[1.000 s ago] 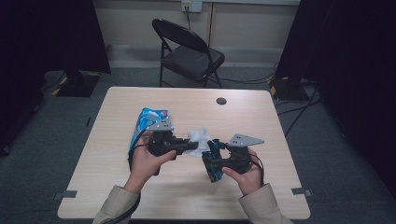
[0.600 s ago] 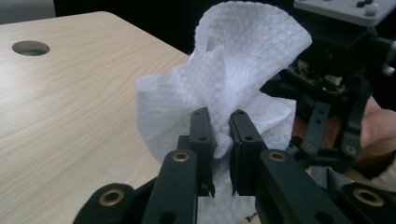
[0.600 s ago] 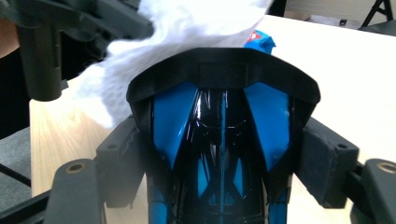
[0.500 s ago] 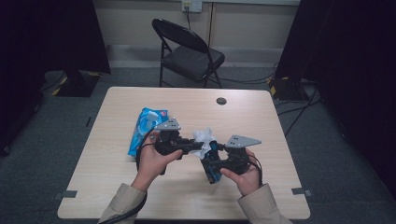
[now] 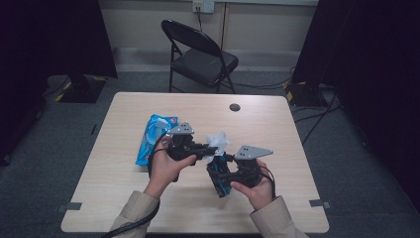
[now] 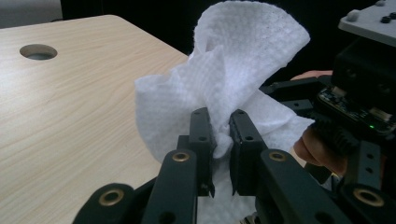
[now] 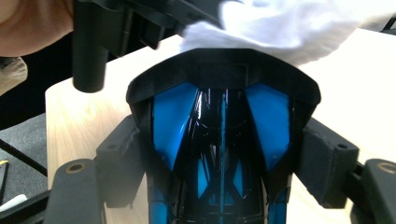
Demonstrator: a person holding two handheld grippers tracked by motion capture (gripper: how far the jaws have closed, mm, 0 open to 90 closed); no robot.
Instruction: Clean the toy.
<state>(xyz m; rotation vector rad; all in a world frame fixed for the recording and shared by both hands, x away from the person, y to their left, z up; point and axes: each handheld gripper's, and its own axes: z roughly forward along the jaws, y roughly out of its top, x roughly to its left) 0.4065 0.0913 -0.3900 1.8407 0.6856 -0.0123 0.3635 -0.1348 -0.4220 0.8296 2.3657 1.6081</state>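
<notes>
I was working in what looked like a recording studio or lab corner, not a home. A plain light-wood bench (image 5: 277,129) with a round cable hole (image 5: 235,107) stood on grey carpet (image 5: 64,148), its feet marked by tape on the floor. Black curtains (image 5: 54,39) closed off both sides. A black folding chair (image 5: 200,54) stood behind the bench, against a bare wall with a power outlet (image 5: 203,5), and cables (image 5: 307,99) ran across the floor at the right.

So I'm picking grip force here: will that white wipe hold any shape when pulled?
Probably not. The white wipe bunches and folds where the left gripper pinches it, so it looks floppy and light. Its quilted texture suggests it won't slip easily, though it might tear.
</notes>
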